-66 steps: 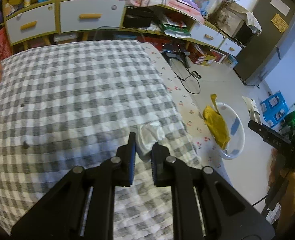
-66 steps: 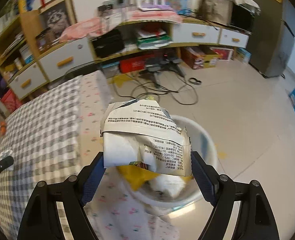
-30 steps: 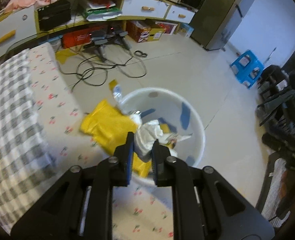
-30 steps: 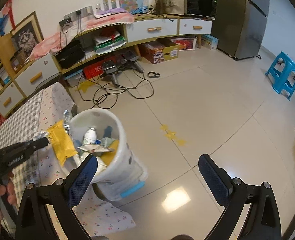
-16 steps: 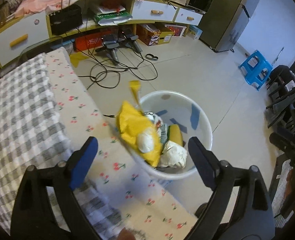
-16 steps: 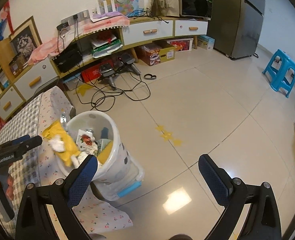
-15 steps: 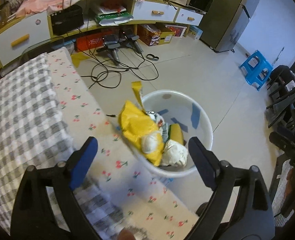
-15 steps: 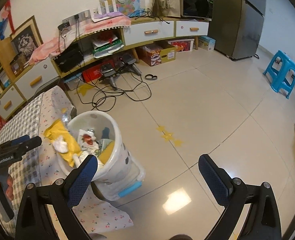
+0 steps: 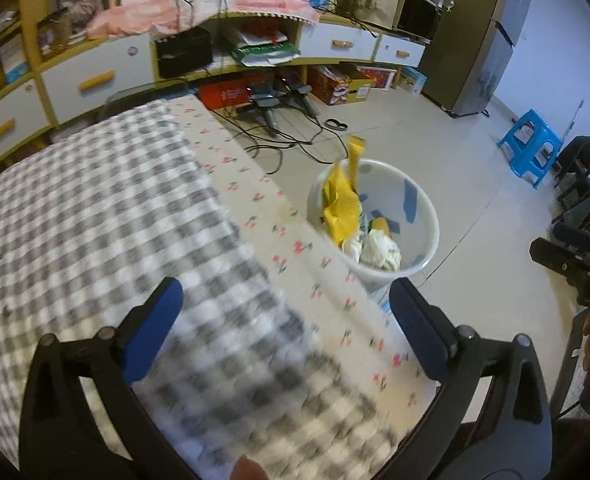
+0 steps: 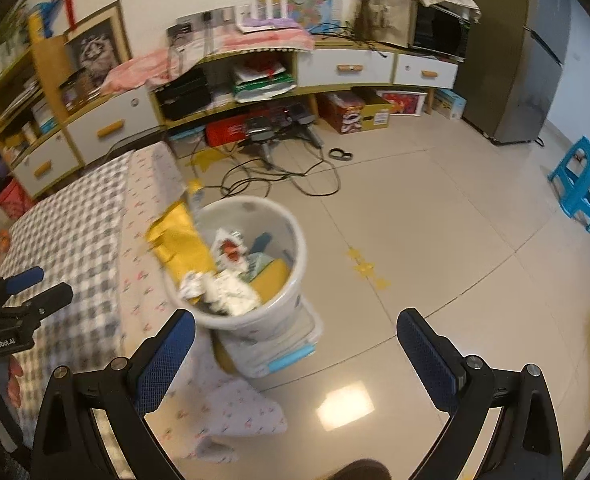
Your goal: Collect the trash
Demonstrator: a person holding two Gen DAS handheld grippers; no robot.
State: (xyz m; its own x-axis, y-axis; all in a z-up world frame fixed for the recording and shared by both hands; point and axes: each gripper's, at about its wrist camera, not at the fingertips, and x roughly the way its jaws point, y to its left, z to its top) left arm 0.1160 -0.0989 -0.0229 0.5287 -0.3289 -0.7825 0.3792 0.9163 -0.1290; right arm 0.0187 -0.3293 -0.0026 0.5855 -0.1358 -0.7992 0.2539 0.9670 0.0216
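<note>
The left gripper (image 9: 285,316) is hanging over the checked cloth (image 9: 95,216), jaws just spread wide, gripping nothing. The right gripper (image 10: 295,340) is gaping empty too. The trash-filled white bin (image 9: 423,216) is standing at two o'clock beside the table.

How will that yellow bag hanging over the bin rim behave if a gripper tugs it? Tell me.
The yellow bag looks thin and creased, so probably floppy and light. It drapes over the rim of the white bin, so a tug may drag it out. The bin may also tip, as it seems light plastic.
</note>
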